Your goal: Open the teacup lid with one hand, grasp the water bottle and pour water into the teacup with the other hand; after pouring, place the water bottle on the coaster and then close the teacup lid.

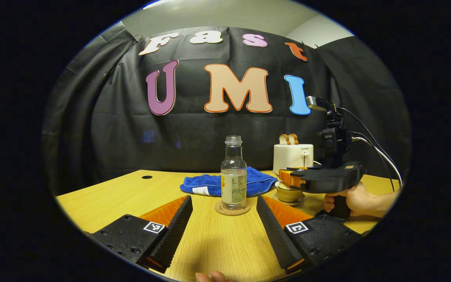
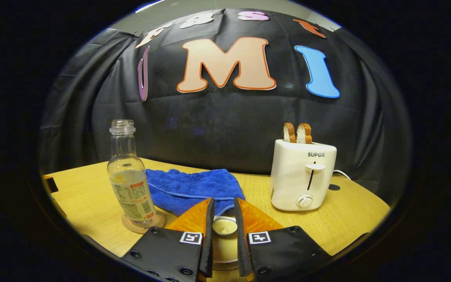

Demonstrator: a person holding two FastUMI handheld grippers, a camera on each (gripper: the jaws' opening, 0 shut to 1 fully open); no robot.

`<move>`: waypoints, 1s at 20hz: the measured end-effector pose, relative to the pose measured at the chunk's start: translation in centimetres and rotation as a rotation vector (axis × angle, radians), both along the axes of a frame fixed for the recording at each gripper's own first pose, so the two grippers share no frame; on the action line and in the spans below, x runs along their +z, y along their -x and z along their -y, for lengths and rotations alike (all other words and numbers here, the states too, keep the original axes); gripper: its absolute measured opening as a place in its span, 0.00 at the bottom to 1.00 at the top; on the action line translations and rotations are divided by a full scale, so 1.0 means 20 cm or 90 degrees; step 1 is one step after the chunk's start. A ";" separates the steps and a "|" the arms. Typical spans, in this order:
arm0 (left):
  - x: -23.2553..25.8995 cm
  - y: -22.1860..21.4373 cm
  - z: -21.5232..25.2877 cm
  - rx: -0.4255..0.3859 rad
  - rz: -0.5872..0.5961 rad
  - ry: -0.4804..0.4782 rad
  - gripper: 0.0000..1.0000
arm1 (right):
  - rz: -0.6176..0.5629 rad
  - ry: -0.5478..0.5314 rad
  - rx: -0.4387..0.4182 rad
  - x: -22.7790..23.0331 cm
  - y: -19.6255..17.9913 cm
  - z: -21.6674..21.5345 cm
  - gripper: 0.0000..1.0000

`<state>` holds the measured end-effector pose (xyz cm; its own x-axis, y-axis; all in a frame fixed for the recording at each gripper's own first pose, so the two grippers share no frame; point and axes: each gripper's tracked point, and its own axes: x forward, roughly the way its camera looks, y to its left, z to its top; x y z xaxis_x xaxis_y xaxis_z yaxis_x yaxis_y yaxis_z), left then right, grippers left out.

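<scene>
The left gripper [image 1: 224, 219] is spread wide, holding nothing, its two fingers low over the table [image 1: 104, 199] with the bottle [image 1: 233, 174] at twelve o'clock between and beyond them. The bottle stands upright and uncapped on the coaster [image 1: 232, 208], partly full of clear liquid, well apart from both fingers. Behind it lies a blue towel [image 1: 206, 183]. At about two o'clock from the bottle the right gripper [image 1: 288, 178] reaches in over the teacup [image 1: 288, 194], a hand [image 1: 352, 200] around its grip at the right edge. In the right gripper view, the right gripper [image 2: 223, 227] is narrowed around the lid's knob [image 2: 224, 226], which sits between the fingers; whether both fingers press on it cannot be told. The lid [image 2: 224, 244] sits on the cup below, over its saucer. From that gripper the bottle [image 2: 128, 178] on its coaster [image 2: 143, 223] is at ten o'clock, the towel [image 2: 190, 188] at twelve just past the fingertips, and a white toaster [image 2: 302, 176] with two slices of bread at two o'clock, all on the table [image 2: 347, 219].
</scene>
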<state>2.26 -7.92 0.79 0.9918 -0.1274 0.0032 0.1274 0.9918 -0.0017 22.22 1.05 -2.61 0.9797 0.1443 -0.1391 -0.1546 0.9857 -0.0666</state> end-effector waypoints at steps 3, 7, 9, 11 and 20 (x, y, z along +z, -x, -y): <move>0.00 0.00 0.00 0.000 0.000 0.000 0.96 | -0.008 0.007 0.003 -0.01 0.00 -0.01 0.28; 0.00 0.00 0.00 0.000 0.000 0.000 0.96 | -0.013 0.006 0.004 -0.02 0.00 -0.02 0.32; 0.00 0.00 0.00 0.000 0.000 0.000 0.96 | -0.020 -0.004 0.011 -0.02 0.00 -0.02 0.36; 0.00 0.00 0.00 0.000 0.001 0.000 0.96 | -0.030 -0.018 0.016 -0.04 0.02 -0.02 0.49; 0.00 0.00 -0.01 0.005 0.000 0.000 0.96 | 0.074 -0.051 -0.022 0.10 0.17 0.04 0.93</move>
<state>2.27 -7.80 0.79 0.9929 -0.1192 0.0027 0.1192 0.9929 -0.0013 18.84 0.18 -0.55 0.9932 0.1155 -0.0132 -0.1156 0.9933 -0.0034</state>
